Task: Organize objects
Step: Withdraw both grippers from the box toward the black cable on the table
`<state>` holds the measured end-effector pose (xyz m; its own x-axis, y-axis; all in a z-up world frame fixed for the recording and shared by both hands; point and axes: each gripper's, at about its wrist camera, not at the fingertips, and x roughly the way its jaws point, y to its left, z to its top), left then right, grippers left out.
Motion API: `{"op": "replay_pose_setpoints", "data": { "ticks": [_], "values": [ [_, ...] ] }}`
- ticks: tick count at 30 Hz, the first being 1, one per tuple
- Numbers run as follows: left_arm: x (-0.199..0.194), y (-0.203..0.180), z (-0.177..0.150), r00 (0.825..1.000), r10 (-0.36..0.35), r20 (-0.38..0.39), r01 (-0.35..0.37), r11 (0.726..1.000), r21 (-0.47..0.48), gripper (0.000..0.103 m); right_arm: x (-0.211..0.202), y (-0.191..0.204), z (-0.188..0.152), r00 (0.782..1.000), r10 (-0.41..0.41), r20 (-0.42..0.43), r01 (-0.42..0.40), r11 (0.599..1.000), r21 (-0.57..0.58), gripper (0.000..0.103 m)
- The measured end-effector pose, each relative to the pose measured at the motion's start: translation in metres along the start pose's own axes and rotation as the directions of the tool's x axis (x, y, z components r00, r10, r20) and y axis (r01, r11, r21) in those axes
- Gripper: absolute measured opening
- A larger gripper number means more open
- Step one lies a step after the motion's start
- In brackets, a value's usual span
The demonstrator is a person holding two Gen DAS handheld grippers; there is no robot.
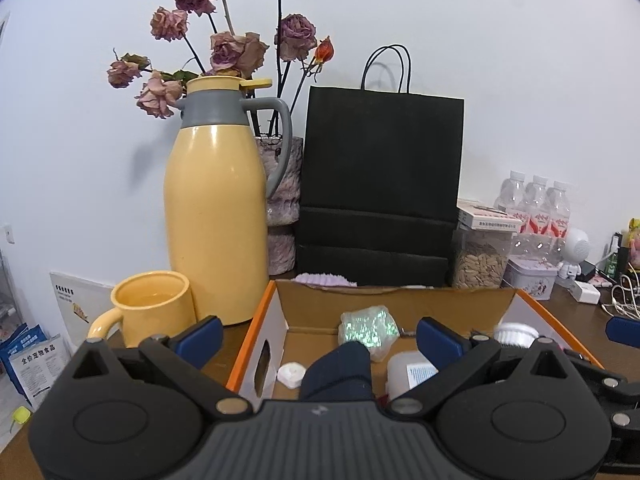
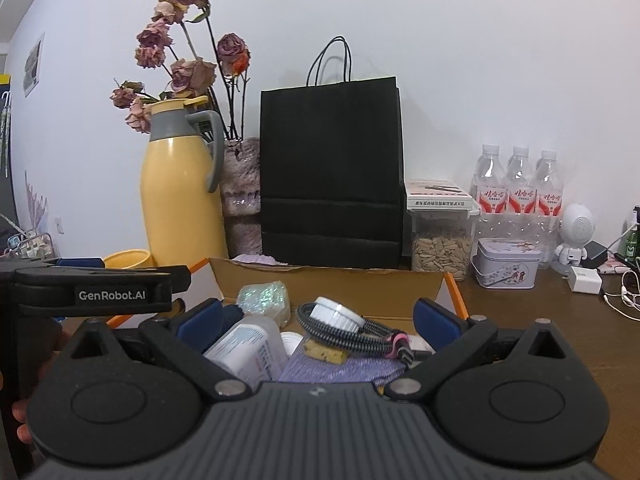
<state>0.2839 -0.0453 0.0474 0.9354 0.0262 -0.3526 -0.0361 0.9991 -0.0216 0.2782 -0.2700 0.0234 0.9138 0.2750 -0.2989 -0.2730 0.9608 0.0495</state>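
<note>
Both grippers hang over an open cardboard box with orange edges (image 2: pixel 450 280) that sits on a brown wooden table (image 2: pixel 560 340), its far wall just in front of a tall black paper bag with cord handles (image 2: pixel 330 168) standing against the white wall. The left gripper (image 1: pixel 318 340) has its blue-padded fingers spread wide with nothing clamped; right under it inside the box there's a dark navy rolled cloth (image 1: pixel 338 372), a small round white puck (image 1: pixel 290 375) near the box's left wall, and an iridescent glittery lump (image 1: pixel 368 328) toward the far wall. The right gripper (image 2: pixel 316 320) is spread apart too, empty, over the box's right half, where a white plastic bottle with a printed label (image 2: pixel 248 352) lies on its side next to a white ribbed cap (image 2: pixel 336 314), a coiled braided cable with a pink tie (image 2: pixel 360 338), a yellow sponge piece (image 2: pixel 324 354) and a lilac knitted cloth (image 2: pixel 336 370). Off the box's left far corner stand a yellow thermos jug with a grey collar and handle (image 1: pixel 216 208) and a yellow mug (image 1: pixel 154 306), dried pink roses (image 1: pixel 224 48) behind them. Toward the table's right end: a clear jar of seeds (image 2: pixel 442 246), a small printed tin (image 2: pixel 506 262), and three water bottles (image 2: pixel 518 184) at the wall.
</note>
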Motion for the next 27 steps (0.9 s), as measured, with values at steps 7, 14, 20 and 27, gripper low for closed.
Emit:
{"op": "replay_pose_setpoints", "data": {
  "ticks": [7, 14, 20, 27],
  "values": [
    [-0.029, 0.006, -0.011, 1.0, -0.008, -0.029, 0.008, 1.0, 0.007, 0.103, -0.026, 0.009, -0.008, 1.0, 0.003, -0.02, -0.003, 1.0, -0.019, 0.103],
    [-0.056, 0.01, -0.025, 0.998, -0.009, -0.059, 0.011, 0.999, 0.035, 0.103, -0.053, 0.017, -0.025, 0.998, -0.002, -0.066, 0.0, 1.0, -0.03, 0.103],
    [-0.076, 0.015, -0.043, 0.995, -0.002, -0.096, 0.008, 0.998, 0.056, 0.103, -0.072, 0.021, -0.047, 0.991, -0.007, -0.132, 0.001, 0.999, -0.041, 0.103],
    [-0.096, 0.022, -0.064, 0.99, -0.007, -0.143, 0.016, 0.998, 0.063, 0.103, -0.093, 0.023, -0.072, 0.98, 0.006, -0.199, -0.017, 0.998, -0.052, 0.103]
  ]
}}
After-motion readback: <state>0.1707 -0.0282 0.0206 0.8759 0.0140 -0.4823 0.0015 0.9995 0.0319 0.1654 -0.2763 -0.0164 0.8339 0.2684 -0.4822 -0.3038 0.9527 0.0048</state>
